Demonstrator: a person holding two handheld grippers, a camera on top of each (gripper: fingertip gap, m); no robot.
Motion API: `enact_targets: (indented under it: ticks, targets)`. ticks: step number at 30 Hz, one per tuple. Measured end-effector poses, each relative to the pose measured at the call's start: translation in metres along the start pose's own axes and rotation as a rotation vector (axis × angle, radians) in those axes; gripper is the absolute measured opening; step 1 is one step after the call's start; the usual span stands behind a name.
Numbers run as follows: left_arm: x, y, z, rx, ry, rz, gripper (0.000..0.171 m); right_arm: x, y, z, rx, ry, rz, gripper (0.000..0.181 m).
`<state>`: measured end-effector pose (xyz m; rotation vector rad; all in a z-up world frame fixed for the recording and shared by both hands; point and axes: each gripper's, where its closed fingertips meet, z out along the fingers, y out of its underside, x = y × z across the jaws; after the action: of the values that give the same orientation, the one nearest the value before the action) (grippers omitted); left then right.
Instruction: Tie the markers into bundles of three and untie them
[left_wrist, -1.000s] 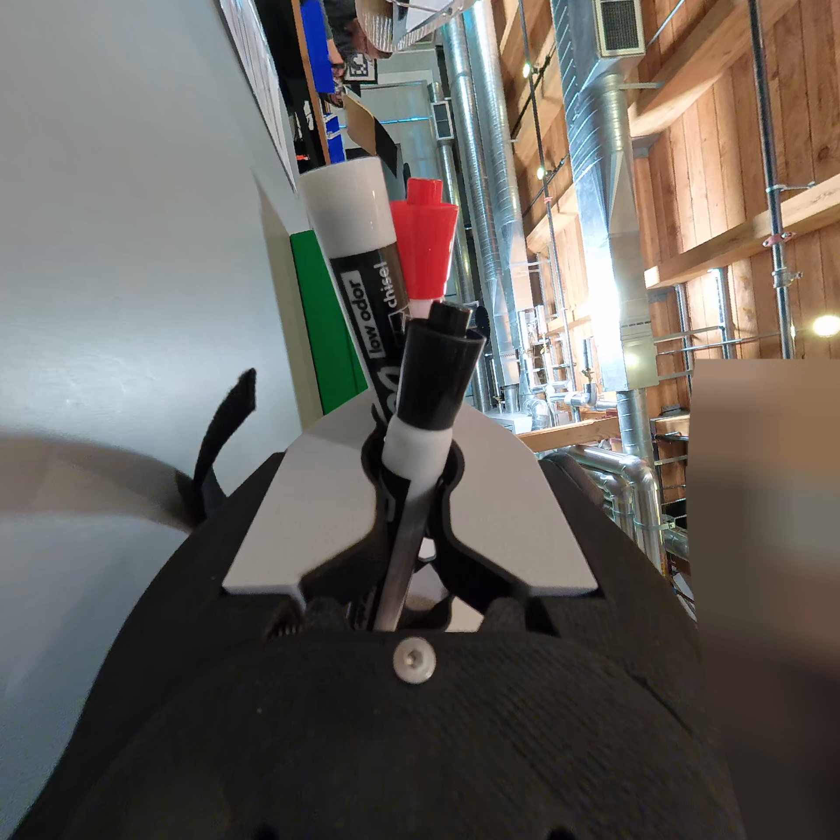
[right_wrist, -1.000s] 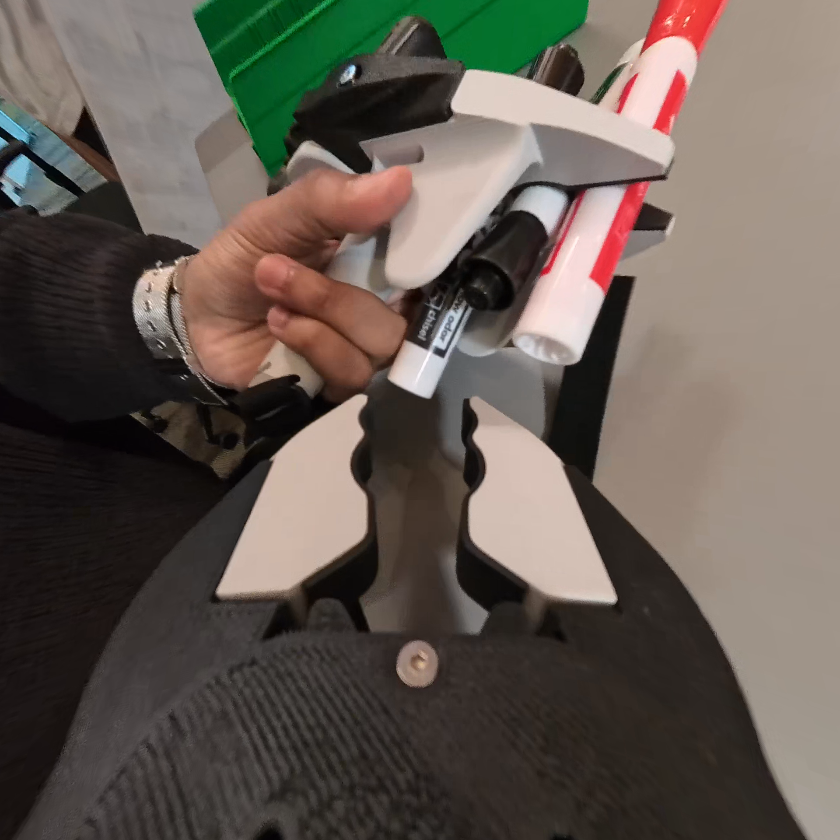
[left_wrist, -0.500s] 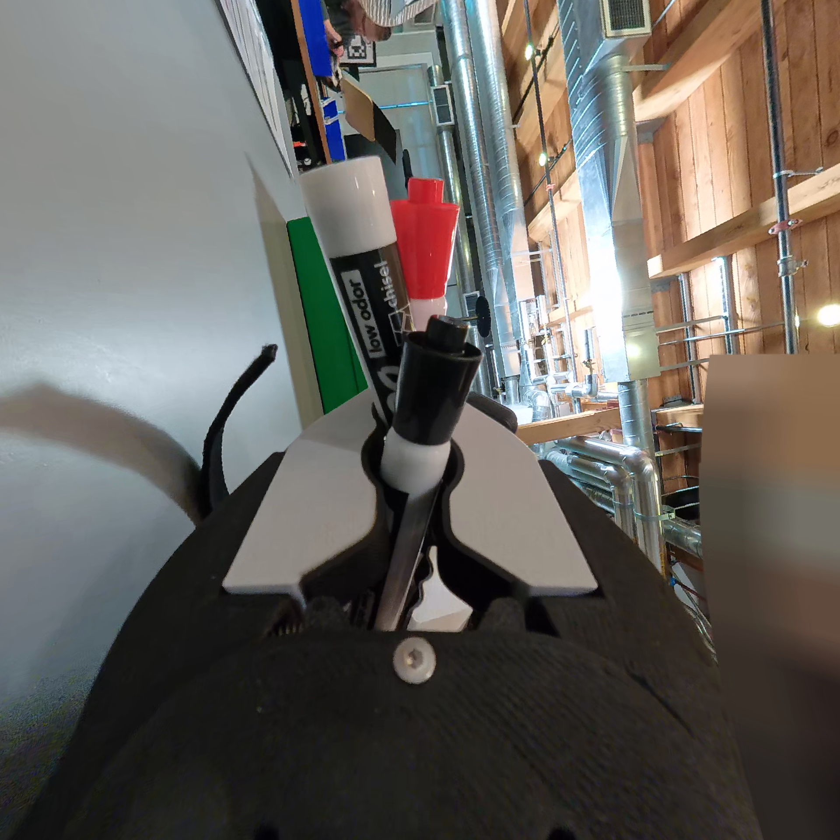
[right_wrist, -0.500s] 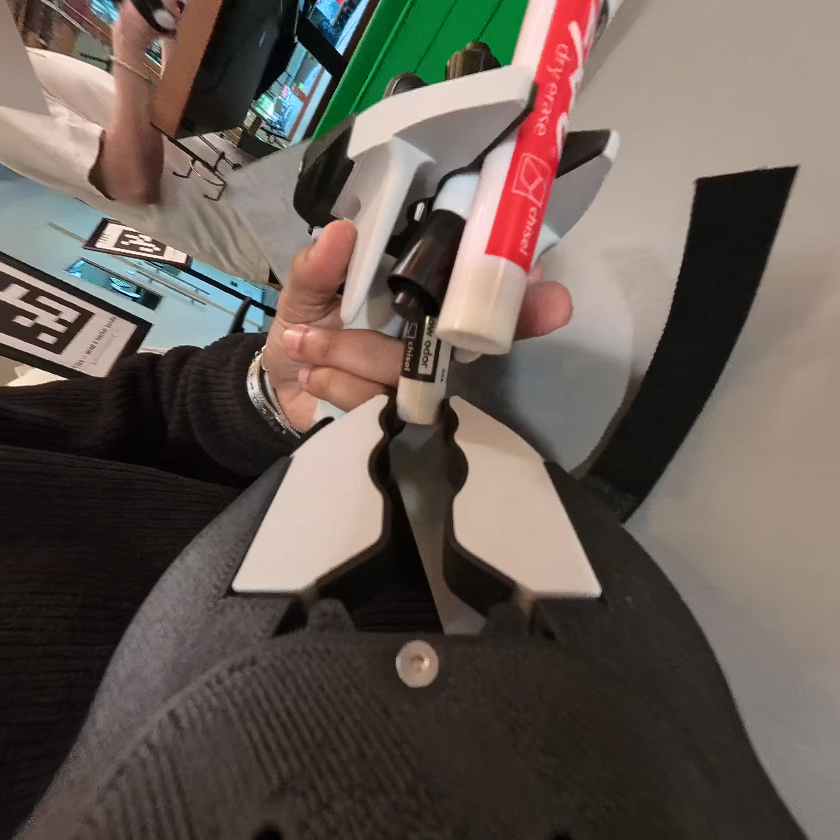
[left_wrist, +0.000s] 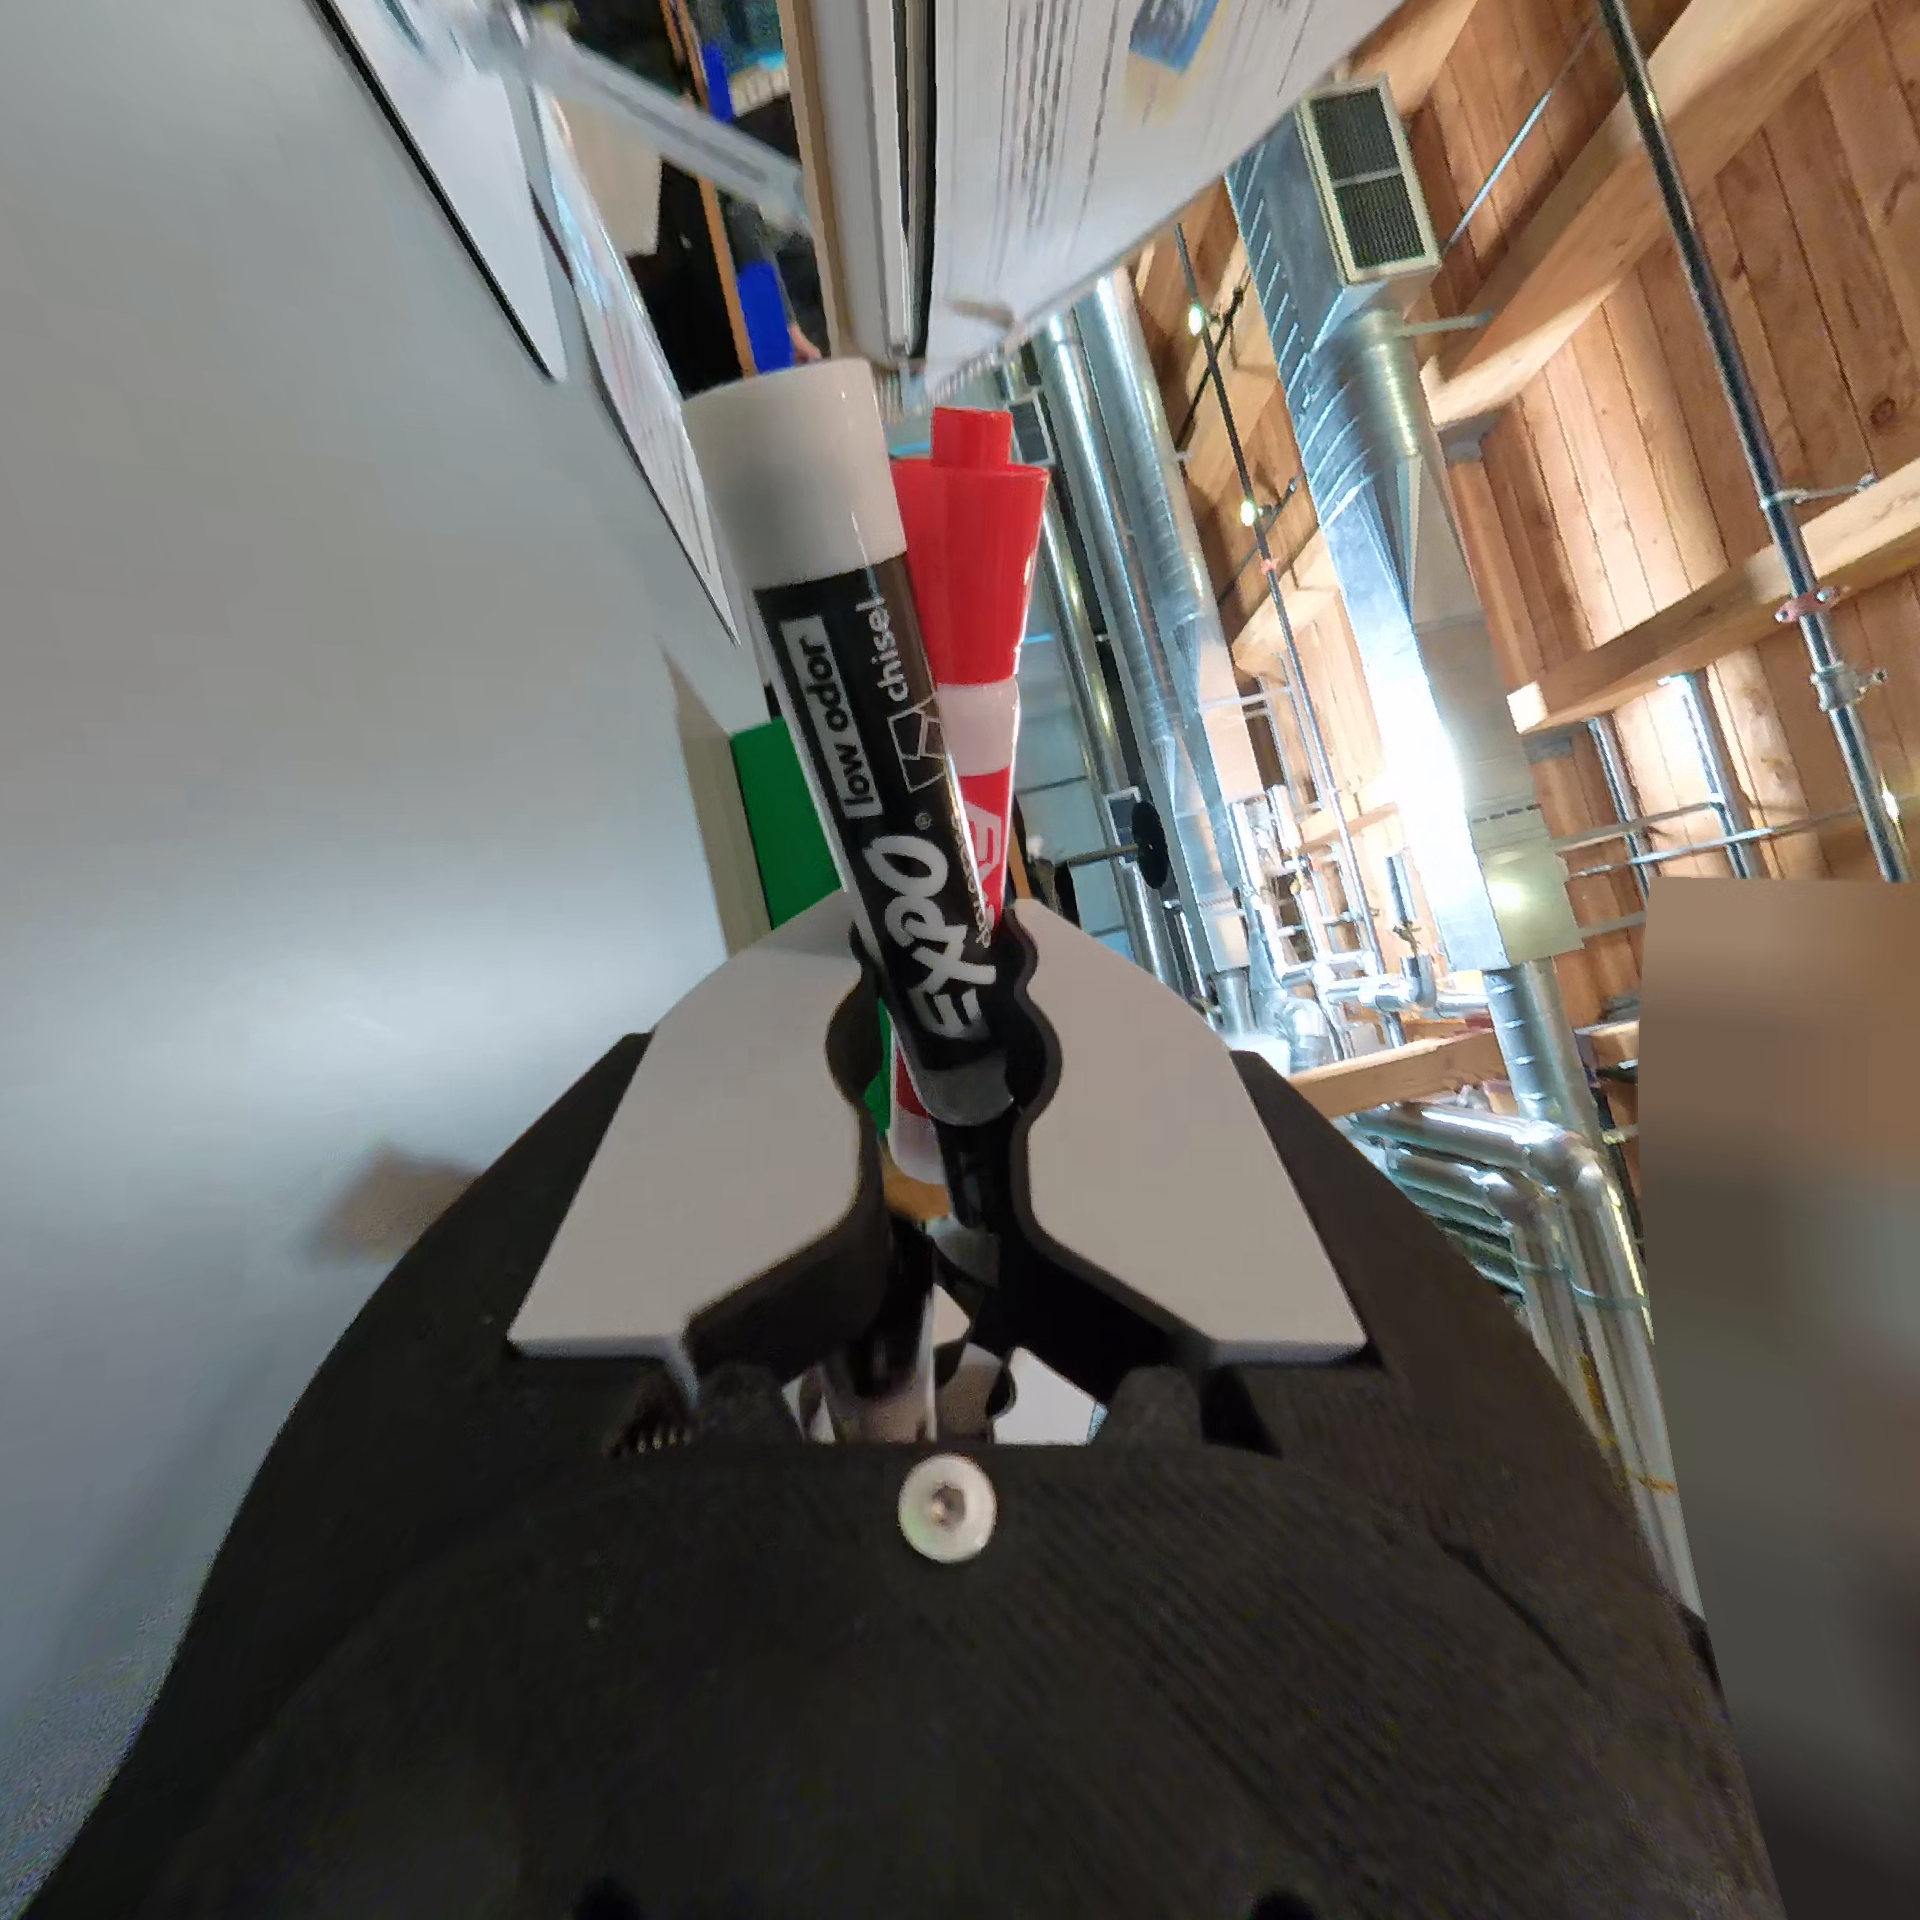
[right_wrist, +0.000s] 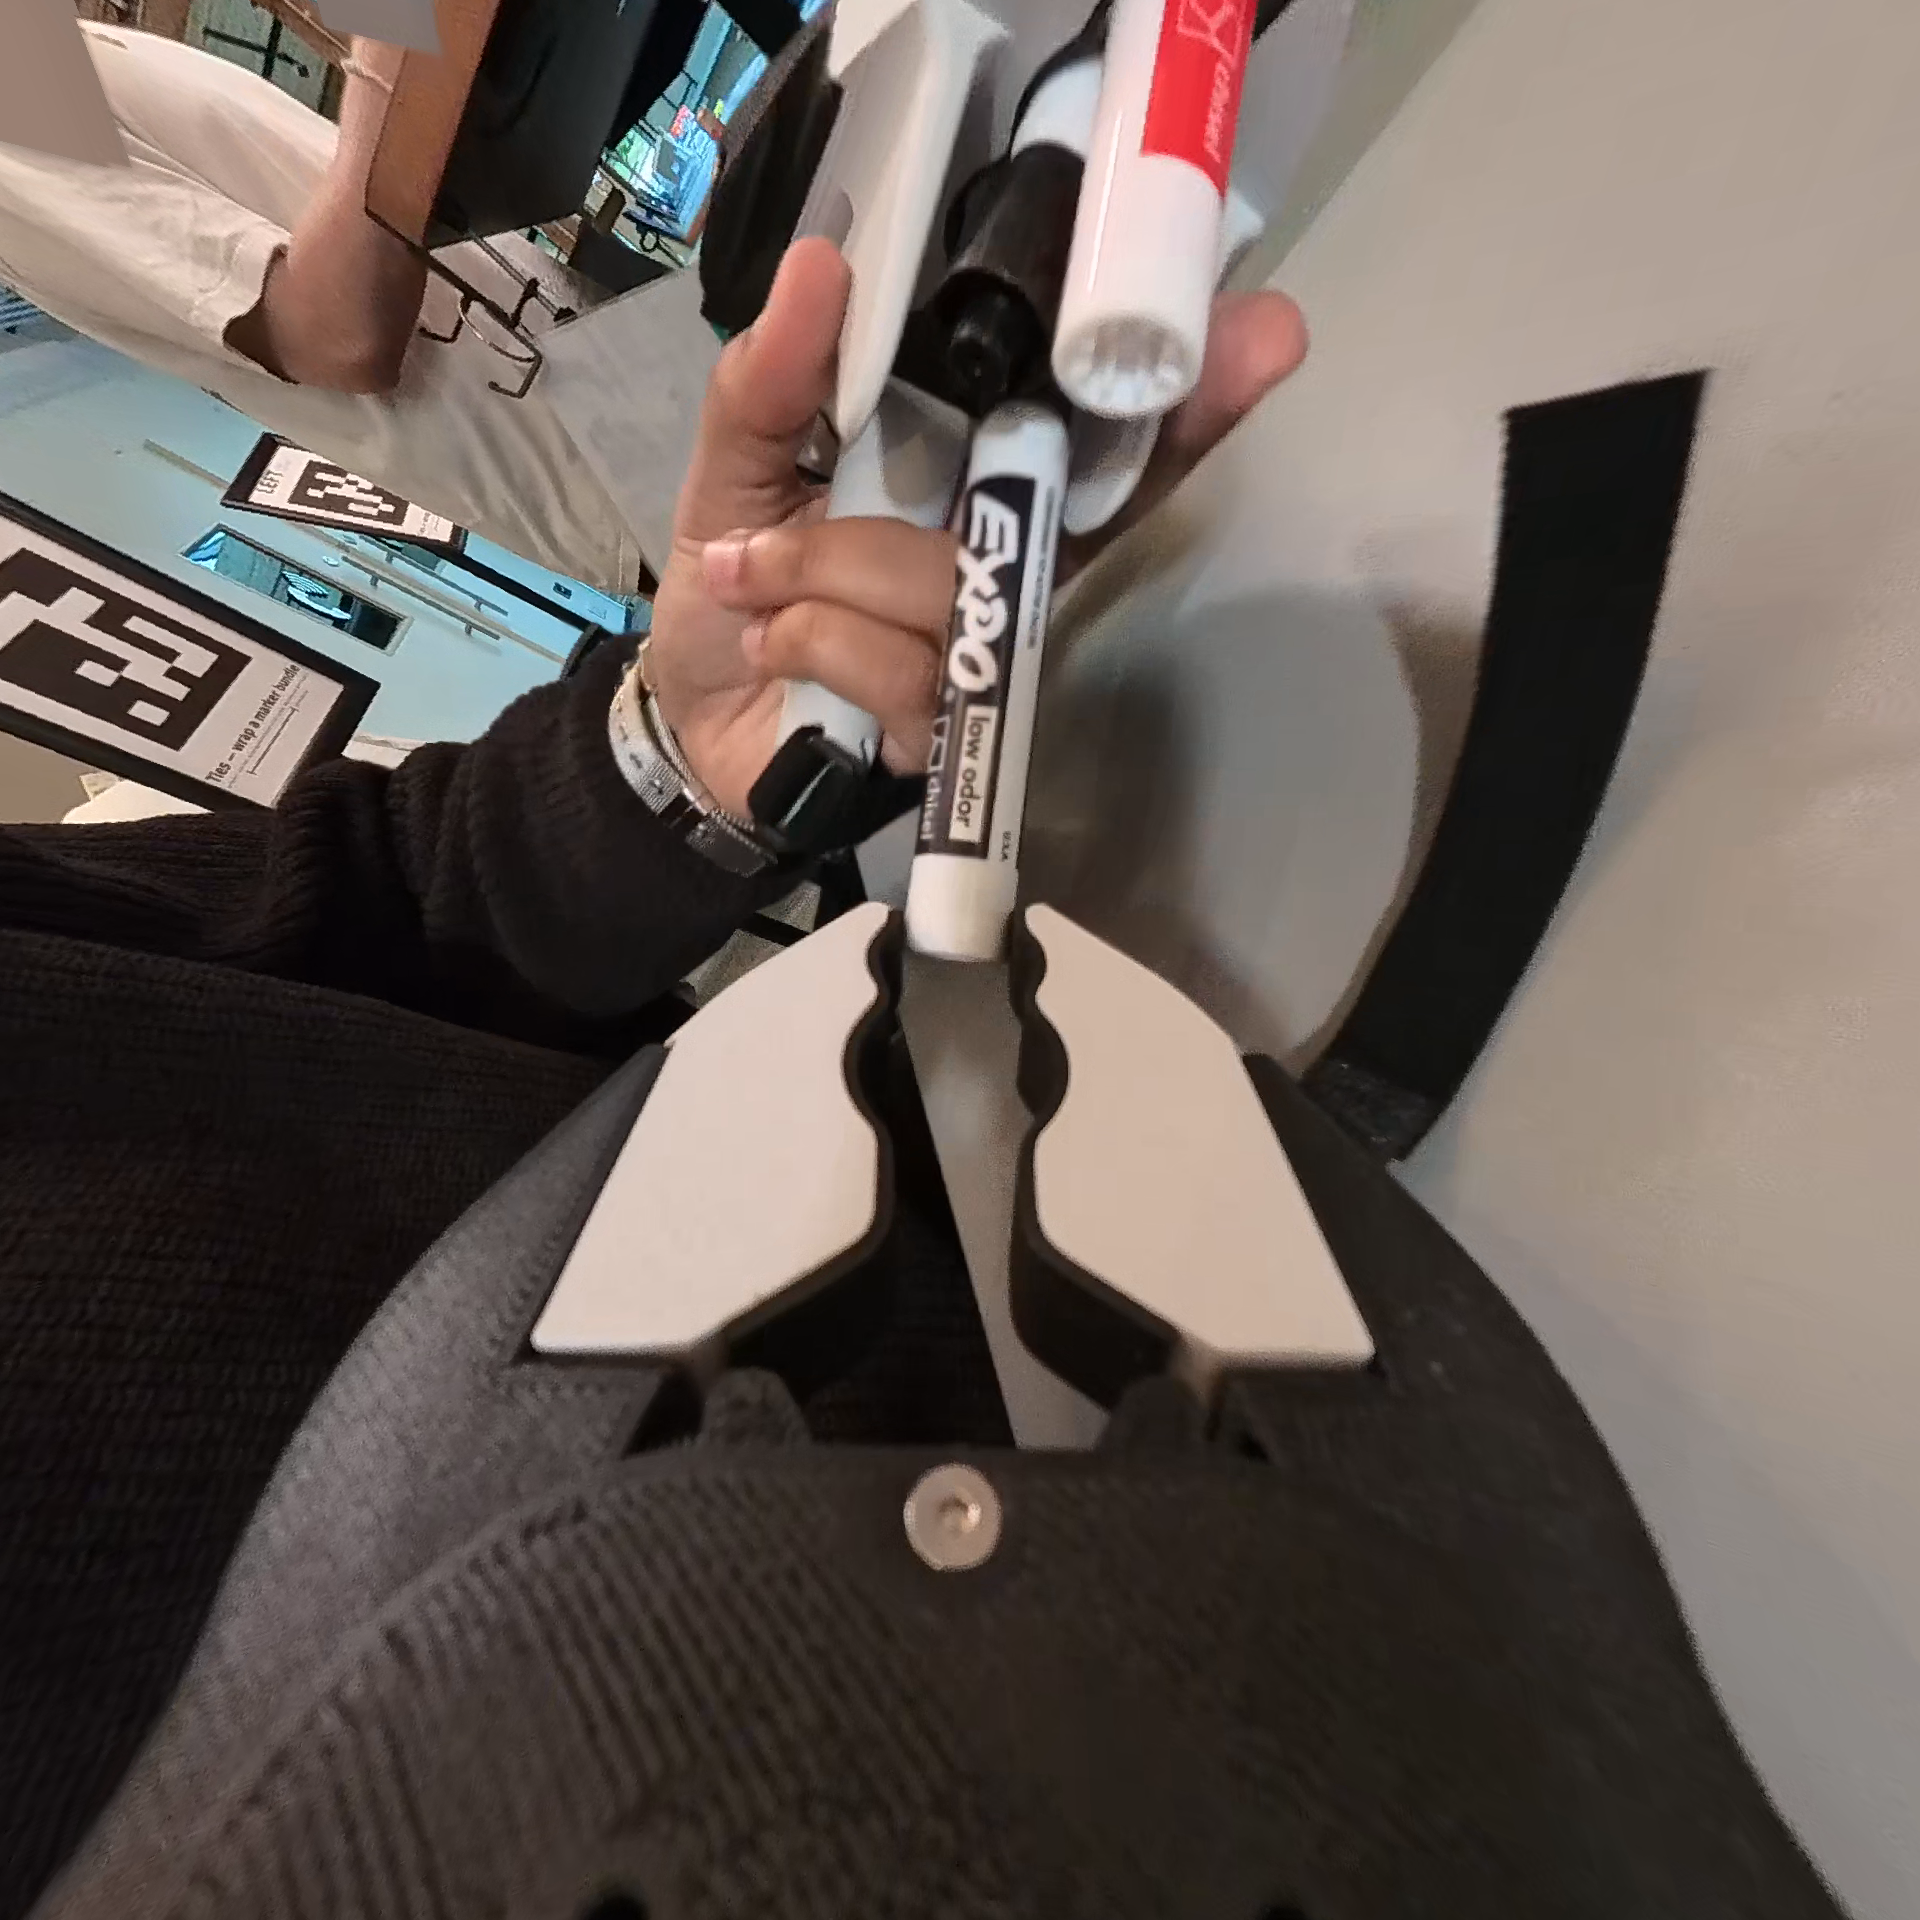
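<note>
Three markers in play, none bound. In the left wrist view, clenched at centre frame in the left gripper (left_wrist: 940, 966): the black marker (left_wrist: 894, 790) and, behind it, the red marker (left_wrist: 971, 582), both pointing toward the top of the frame. Far more of the black barrel showing than half a second ago, and no slim black-capped marker in front any more. Hard to make out a green sliver low between the jaws. In the right wrist view, pinched at the tips of the right gripper (right_wrist: 958, 920), apparently firmly: the white end of that same black marker, now drawn well out of the cluster at top centre. Probably a sign of the bundle being taken apart, one marker at a time. Beside it, still up in the cluster, the slim marker (right_wrist: 997, 281). At right, loose on the grey table (right_wrist: 1714, 1039), the black strap (right_wrist: 1538, 727), lower end hidden behind the gripper body. Cut off by the top edge: the upper barrels and most of the far gripper.
</note>
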<state>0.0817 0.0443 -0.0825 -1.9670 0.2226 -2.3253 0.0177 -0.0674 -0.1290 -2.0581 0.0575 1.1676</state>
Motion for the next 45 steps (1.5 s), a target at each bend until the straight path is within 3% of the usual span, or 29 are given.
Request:
enact_targets:
  ticks: [5,9,25,45]
  targets:
    - [-0.005,-0.033,-0.013,0.077,-0.036,0.047,0.02,0.004,-0.008,-0.009,0.031,-0.013,0.031,0.02]
    - [-0.007,-0.04,-0.016,0.09,-0.041,0.053,0.02,0.008,-0.018,-0.018,0.078,-0.027,0.058,0.02]
    - [-0.018,-0.016,-0.006,-0.04,-0.121,0.112,0.02,0.04,-0.065,-0.075,0.315,-0.012,0.143,0.019]
    - [-0.022,0.009,0.002,-0.145,-0.113,0.061,0.02,0.033,-0.084,-0.094,0.448,-0.119,0.178,0.019]
